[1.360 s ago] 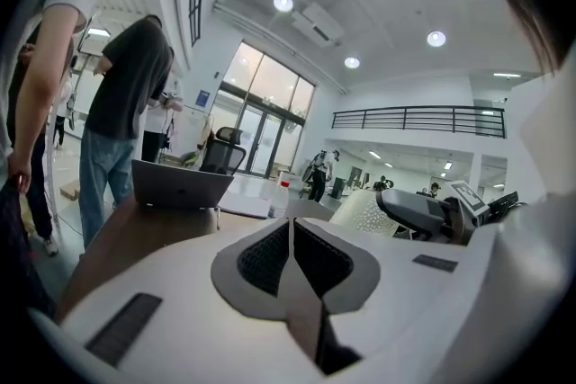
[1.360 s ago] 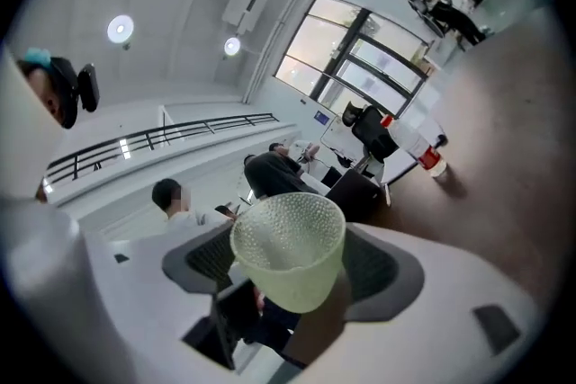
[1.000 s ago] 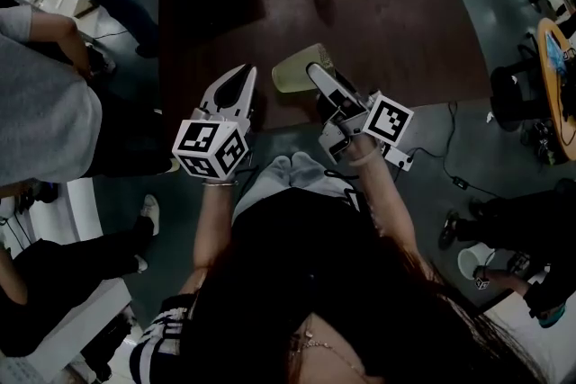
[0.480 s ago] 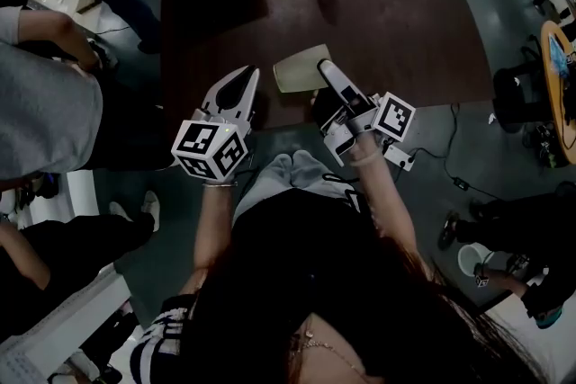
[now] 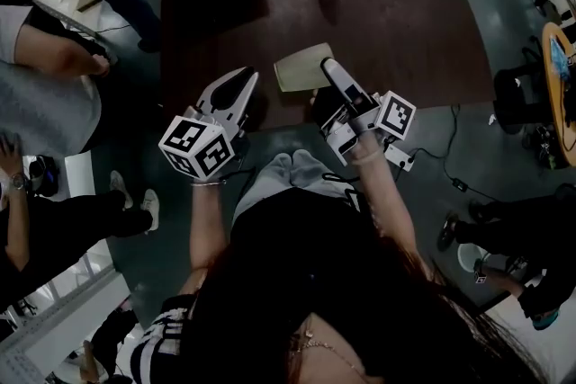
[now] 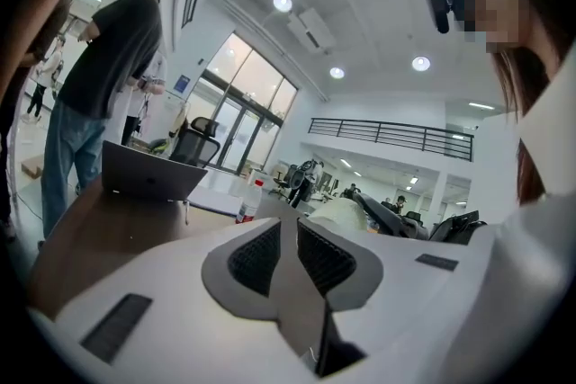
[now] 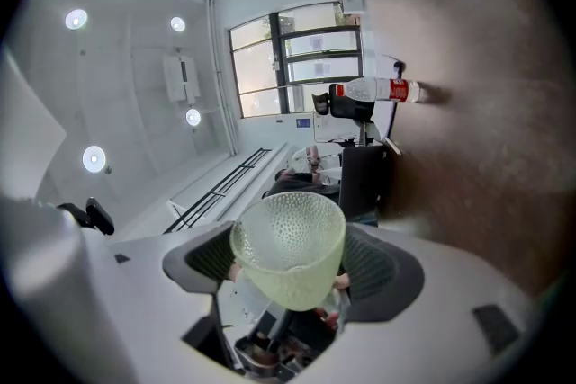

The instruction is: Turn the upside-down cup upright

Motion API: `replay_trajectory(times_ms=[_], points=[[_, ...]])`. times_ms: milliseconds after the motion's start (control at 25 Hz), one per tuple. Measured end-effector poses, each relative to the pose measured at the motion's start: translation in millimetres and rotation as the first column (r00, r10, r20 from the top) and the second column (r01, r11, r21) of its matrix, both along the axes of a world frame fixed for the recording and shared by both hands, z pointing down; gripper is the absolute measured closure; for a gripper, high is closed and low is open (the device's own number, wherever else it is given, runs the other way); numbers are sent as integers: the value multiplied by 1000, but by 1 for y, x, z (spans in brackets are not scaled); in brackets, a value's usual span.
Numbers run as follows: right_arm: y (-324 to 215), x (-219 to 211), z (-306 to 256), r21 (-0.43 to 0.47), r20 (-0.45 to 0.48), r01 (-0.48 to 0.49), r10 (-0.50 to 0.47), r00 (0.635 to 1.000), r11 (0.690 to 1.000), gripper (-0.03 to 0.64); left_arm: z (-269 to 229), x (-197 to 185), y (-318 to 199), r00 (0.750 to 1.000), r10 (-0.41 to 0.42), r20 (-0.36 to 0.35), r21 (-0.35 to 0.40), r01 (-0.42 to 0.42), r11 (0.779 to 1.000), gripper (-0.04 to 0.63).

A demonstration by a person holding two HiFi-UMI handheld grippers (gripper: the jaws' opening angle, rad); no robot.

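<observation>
Above the near edge of the dark table, the right gripper pinches the pale green dimpled cup across its narrower end, clear of the tabletop. Seen from the right gripper view, the cup has its wide rim facing away from the camera, so it looks partway through the turn. To finish well, the wrist should roll until the rim faces up, with the pinch firm, since the tapered wall could slip outward. The base should then meet bare wood flat before the jaws part. Just beside it hangs the left gripper, jaws pressed almost together on nothing; it seems unneeded.
</observation>
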State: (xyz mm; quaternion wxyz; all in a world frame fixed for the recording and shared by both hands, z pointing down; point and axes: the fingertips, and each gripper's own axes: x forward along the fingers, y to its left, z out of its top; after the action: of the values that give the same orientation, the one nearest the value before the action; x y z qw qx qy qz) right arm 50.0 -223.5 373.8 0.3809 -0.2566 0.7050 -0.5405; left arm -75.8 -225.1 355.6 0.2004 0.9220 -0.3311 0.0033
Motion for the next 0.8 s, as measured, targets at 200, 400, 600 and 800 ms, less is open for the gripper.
replay_trajectory(times_ms=[200, 400, 600, 800], points=[[0, -1, 0, 5, 16, 11, -11, 1000, 1000, 233, 1, 9, 7, 996, 93, 7, 5, -93, 996, 480], [0, 1, 0, 7, 26, 19, -19, 999, 1000, 233, 4, 23, 16, 982, 187, 9, -15, -187, 982, 385], [0, 0, 0, 8, 41, 31, -31, 999, 999, 233, 4, 35, 21, 967, 254, -9, -16, -254, 967, 278], [1, -2, 0, 12, 55, 49, -49, 997, 999, 233, 4, 46, 21, 954, 299, -19, -10, -299, 954, 232]])
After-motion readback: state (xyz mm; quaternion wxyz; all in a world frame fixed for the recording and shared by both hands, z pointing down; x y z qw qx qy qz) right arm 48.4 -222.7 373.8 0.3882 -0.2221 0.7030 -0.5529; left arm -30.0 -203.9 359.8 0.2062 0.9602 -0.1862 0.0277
